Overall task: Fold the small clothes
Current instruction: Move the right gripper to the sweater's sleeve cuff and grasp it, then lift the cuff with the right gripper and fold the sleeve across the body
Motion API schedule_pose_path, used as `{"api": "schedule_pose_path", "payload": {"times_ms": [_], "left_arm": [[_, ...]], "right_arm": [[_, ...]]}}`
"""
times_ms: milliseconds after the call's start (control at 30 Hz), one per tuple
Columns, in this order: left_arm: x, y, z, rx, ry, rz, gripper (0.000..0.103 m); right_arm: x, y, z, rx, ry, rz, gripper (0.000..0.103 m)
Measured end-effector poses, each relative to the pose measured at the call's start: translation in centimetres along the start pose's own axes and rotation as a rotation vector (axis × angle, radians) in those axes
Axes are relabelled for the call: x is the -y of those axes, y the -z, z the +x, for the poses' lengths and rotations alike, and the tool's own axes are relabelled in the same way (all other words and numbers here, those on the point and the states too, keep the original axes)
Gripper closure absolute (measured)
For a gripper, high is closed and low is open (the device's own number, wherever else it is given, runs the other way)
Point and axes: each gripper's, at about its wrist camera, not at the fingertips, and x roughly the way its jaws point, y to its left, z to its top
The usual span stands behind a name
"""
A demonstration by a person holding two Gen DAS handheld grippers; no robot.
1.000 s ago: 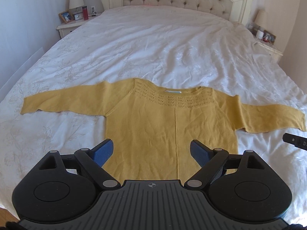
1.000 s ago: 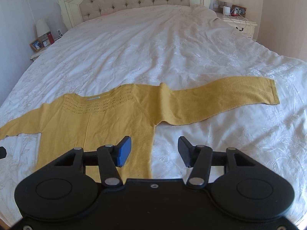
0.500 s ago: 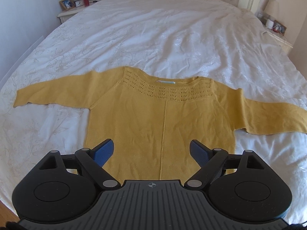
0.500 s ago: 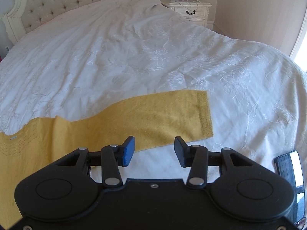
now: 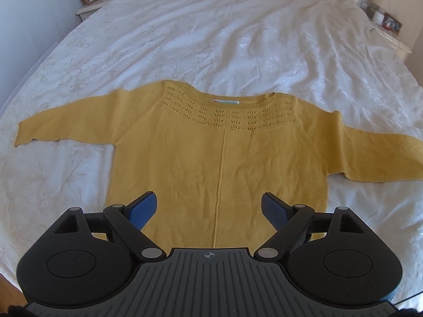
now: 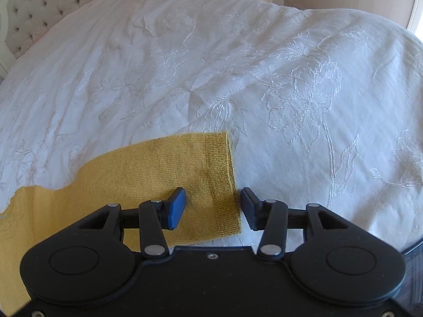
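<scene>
Left wrist view: a mustard-yellow sweater (image 5: 219,158) lies flat and face up on a white embroidered bedspread (image 5: 211,39), both sleeves stretched out to the sides and the neckline pointing toward the head of the bed. The left gripper (image 5: 208,206) hangs above the lower part of the sweater's body, its blue-padded fingers (image 5: 142,208) spread wide with nothing between them. The central seam of the sweater runs up roughly midway between the fingers. A nightstand (image 5: 90,8) with a picture frame, a clock and a red bottle stands at the upper left, and a second nightstand (image 5: 391,34) at the upper right.

Right wrist view: the right gripper (image 6: 212,208) sits low over the cuff end of the sweater's sleeve (image 6: 164,174), which lies flat on the bedspread (image 6: 290,92). Its fingers are spread apart; the left one (image 6: 175,207) is over the knit and the right one is over the white cover just past the cuff edge. Whether they touch the fabric cannot be told. A tufted headboard (image 6: 34,5) shows at the upper left.
</scene>
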Motion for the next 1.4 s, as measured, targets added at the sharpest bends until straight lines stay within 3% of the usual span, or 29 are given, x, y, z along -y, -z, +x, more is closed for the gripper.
{"api": "schedule_pose_path", "payload": {"times_ms": [133, 267, 367, 433, 600, 800, 1133, 1400], "left_arm": [[0.1, -0.1, 0.6, -0.028, 0.004, 0.007, 0.016], [0.7, -0.3, 0.8, -0.039, 0.011, 0.046, 0.016], [1.3, -0.6, 0.7, -0.031, 0.02, 0.073, 0.016], [1.6, -0.8, 0.6, -0.022, 0.029, 0.083, 0.016], [1.6, -0.9, 0.0, 0.0, 0.04, 0.095, 0.016], [-0.6, -0.4, 0.0, 0.004, 0.03, 0.072, 0.016], [-6.7, 0.1, 1.0, 0.006, 0.045, 0.012, 0.016], [-13.6, 0.7, 3.2, -0.007, 0.055, -0.03, 0.016]], "right_arm": [[0.7, 0.0, 0.5, 0.005, -0.055, 0.044, 0.036], [0.7, 0.5, 0.5, 0.03, -0.059, 0.035, 0.037], [0.4, 0.8, 0.1, 0.042, -0.052, 0.035, 0.054], [0.6, 0.9, -0.4, 0.041, -0.084, 0.059, 0.081], [-0.8, 0.6, -1.9, 0.057, -0.084, 0.054, 0.083], [-4.3, -0.6, -5.4, 0.108, -0.18, 0.028, 0.083], [-16.9, -1.3, -10.4, 0.15, -0.391, -0.052, 0.083], [-30.3, 1.1, -10.0, 0.102, -0.532, -0.151, 0.083]]}}
